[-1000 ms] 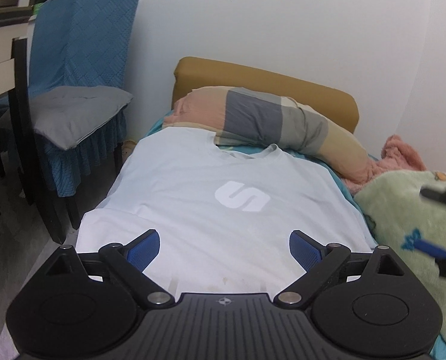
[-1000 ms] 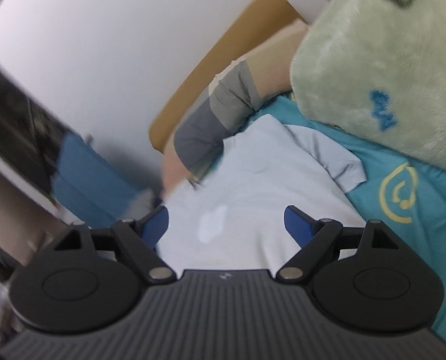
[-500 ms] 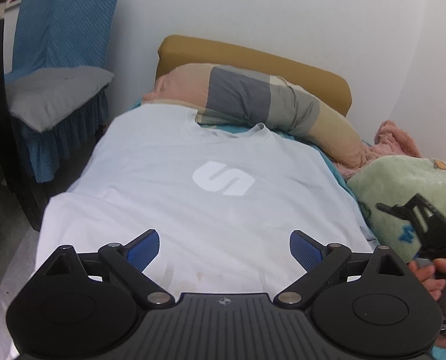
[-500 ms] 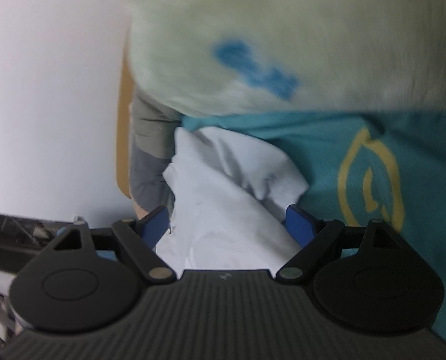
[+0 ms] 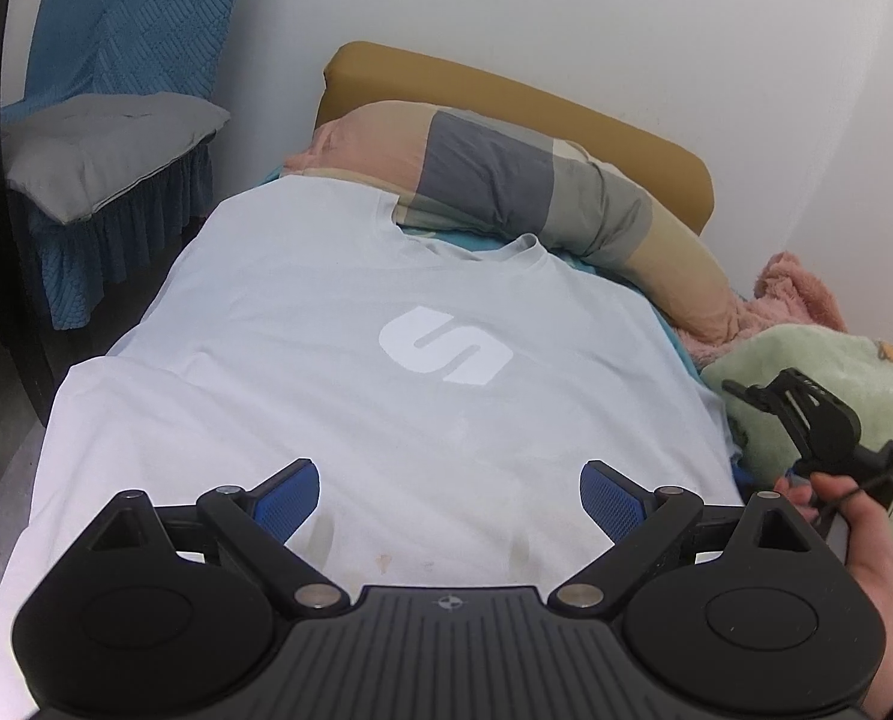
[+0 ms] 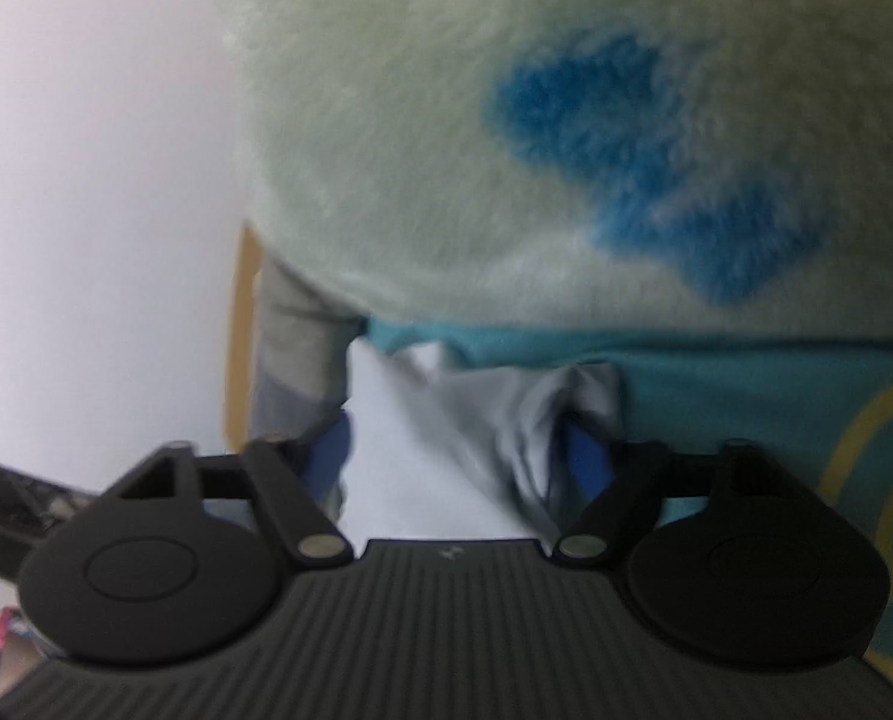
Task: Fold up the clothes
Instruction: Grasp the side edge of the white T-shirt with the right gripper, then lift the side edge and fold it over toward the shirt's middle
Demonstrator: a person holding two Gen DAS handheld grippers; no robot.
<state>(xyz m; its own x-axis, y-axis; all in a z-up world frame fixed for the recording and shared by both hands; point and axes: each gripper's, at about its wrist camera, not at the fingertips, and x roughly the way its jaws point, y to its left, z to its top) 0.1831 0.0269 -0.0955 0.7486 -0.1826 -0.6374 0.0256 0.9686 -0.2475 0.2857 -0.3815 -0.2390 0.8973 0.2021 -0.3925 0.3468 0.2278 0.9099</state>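
Note:
A pale blue T-shirt (image 5: 350, 396) with a white S logo lies flat, front up, on the bed. My left gripper (image 5: 449, 495) is open and empty above the shirt's hem. My right gripper (image 6: 461, 459) is open, its jaws on either side of the bunched right sleeve (image 6: 506, 414) of the shirt. In the left wrist view the right gripper's body (image 5: 818, 426) shows at the shirt's right edge, held by a hand.
A striped long pillow (image 5: 542, 198) lies across the headboard (image 5: 506, 90). A fluffy green blanket (image 6: 506, 120) sits right of the shirt, a pink one (image 5: 794, 294) behind it. A blue-covered chair (image 5: 104, 138) stands at the left. The teal sheet (image 6: 776, 390) shows under the sleeve.
My right gripper swung down to the shirt's right sleeve, which is now between its jaws. My left gripper shifted slightly over the hem, still open.

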